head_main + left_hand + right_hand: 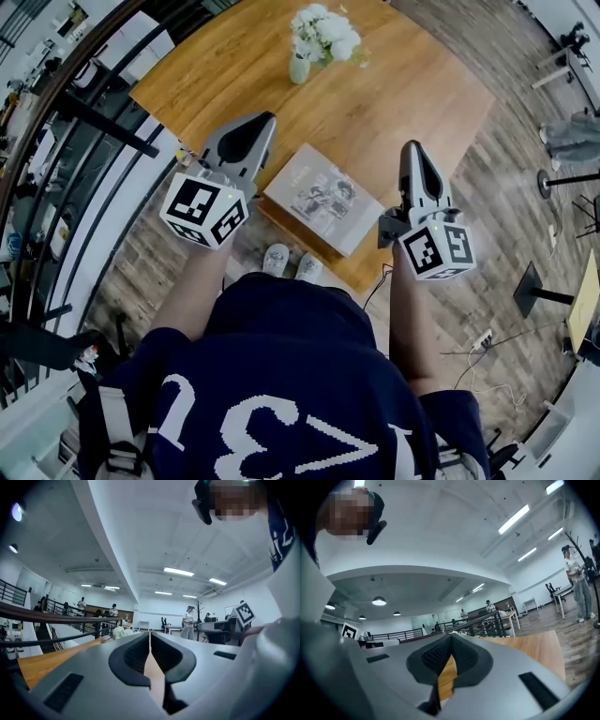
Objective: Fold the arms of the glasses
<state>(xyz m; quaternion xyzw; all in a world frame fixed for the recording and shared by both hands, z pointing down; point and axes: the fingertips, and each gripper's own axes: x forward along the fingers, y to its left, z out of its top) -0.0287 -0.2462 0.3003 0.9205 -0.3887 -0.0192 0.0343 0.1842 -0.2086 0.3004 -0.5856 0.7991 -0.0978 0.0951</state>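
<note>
No glasses show in any view. In the head view my left gripper [265, 120] is held level over the near left part of the wooden table [394, 84], with nothing in it. Its jaws meet at the tips in the left gripper view, so the left gripper [150, 632] is shut and empty. My right gripper [412, 147] hangs level over the table's near right edge. In the right gripper view the right gripper [451, 635] also has its jaws closed tip to tip, with nothing between them. Both grippers point out across the room, well above the tabletop.
An illustrated book [323, 199] lies on the table's near edge, between the two grippers. A vase of white flowers [323, 37] stands at the far side. A dark railing [103, 122] runs along the left. The person's shoes [291, 262] stand on the plank floor below.
</note>
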